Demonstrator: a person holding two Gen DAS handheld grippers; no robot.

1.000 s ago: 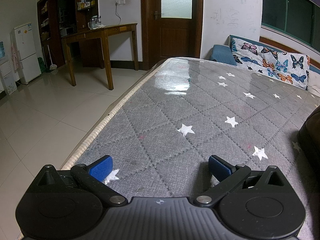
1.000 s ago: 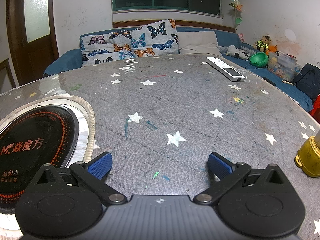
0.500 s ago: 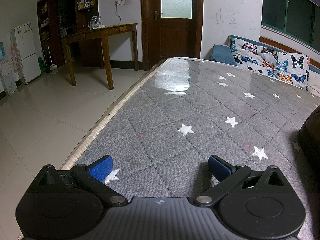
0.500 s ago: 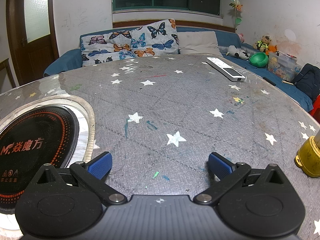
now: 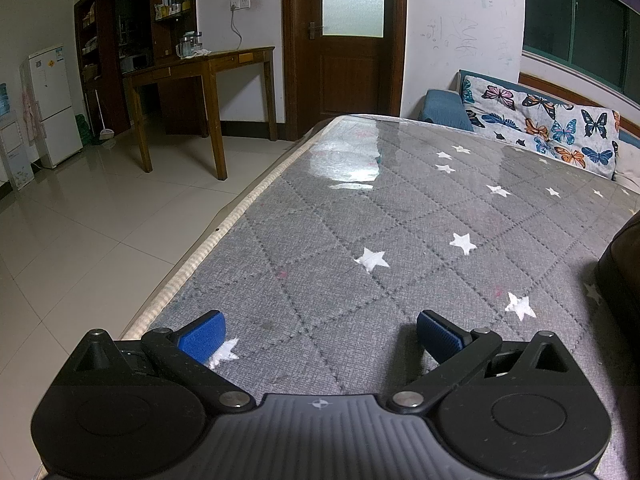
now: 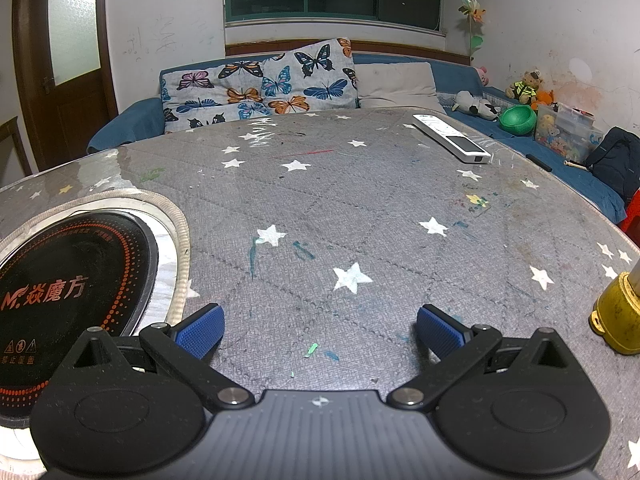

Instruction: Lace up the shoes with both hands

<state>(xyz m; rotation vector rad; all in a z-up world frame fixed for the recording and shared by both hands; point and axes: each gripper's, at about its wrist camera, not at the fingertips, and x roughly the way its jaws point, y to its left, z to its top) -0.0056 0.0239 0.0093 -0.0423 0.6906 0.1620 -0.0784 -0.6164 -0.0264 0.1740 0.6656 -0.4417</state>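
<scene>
My left gripper (image 5: pixel 318 334) rests low over the grey star-patterned table cover (image 5: pixel 400 216), open, with nothing between its blue pads. At the right edge of the left wrist view a dark brown shape (image 5: pixel 622 264) sits on the table; it may be the shoe, but only its side shows. No laces are visible. My right gripper (image 6: pixel 320 330) is also open and empty, low over the same cover (image 6: pixel 360 200), between a round black induction cooktop (image 6: pixel 68 296) on its left and a yellow object (image 6: pixel 618 316) on its right.
The table's left edge (image 5: pixel 208 248) drops to a tiled floor with a wooden desk (image 5: pixel 200 68) and a fridge (image 5: pixel 54 104) beyond. A white remote (image 6: pixel 452 138) lies far right on the table. A blue sofa with butterfly cushions (image 6: pixel 264 84) lines the far side.
</scene>
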